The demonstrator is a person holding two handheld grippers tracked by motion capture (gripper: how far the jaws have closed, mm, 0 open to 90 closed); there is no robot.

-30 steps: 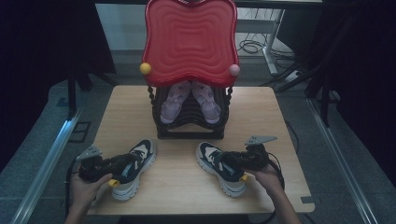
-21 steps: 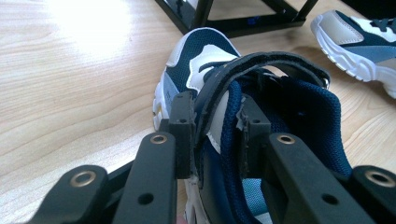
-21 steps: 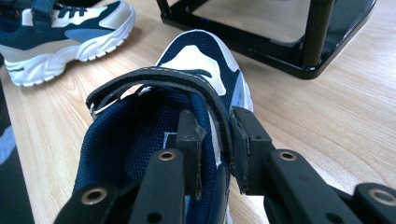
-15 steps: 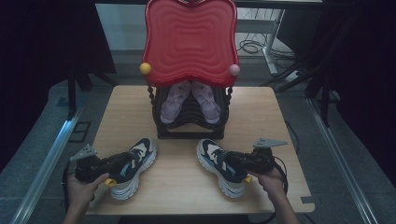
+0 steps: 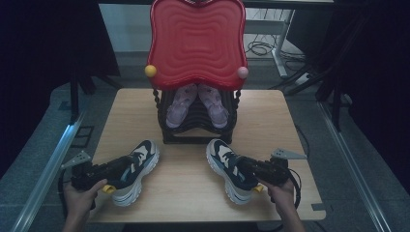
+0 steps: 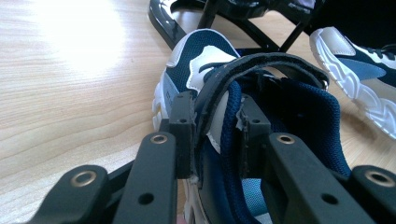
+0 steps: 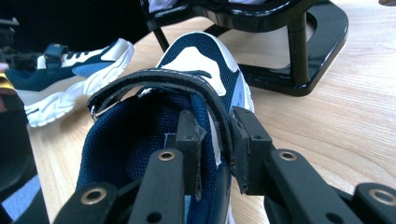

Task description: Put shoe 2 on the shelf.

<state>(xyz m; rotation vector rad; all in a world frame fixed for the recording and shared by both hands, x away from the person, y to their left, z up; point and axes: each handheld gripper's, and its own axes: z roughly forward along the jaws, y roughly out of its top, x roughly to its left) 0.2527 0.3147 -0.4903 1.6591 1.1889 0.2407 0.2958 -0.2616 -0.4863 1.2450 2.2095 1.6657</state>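
Two navy-and-white strap sneakers lie on the wooden table (image 5: 270,121), toes pointing away from me. My left gripper (image 5: 123,166) is shut on the side wall of the left sneaker (image 5: 138,169). In the left gripper view one jaw sits outside and one inside the collar of that sneaker (image 6: 201,60), and the gripper (image 6: 215,126) pinches the wall just under the strap. My right gripper (image 5: 244,169) is shut on the right sneaker (image 5: 225,162). In the right gripper view the gripper (image 7: 217,133) clamps the wall and strap end of that sneaker (image 7: 196,60).
A black shoe rack (image 5: 198,128) stands at the table's middle back and holds a pair of pink shoes (image 5: 176,106). A red wavy panel (image 5: 196,41) rises above it. Each gripper view also shows the other sneaker (image 6: 359,70) (image 7: 79,65) to one side.
The right hand and its gripper have drifted slightly to the right, still on the sneaker. The back of the left gripper has shifted a little to the left. Both sneakers stay in place.
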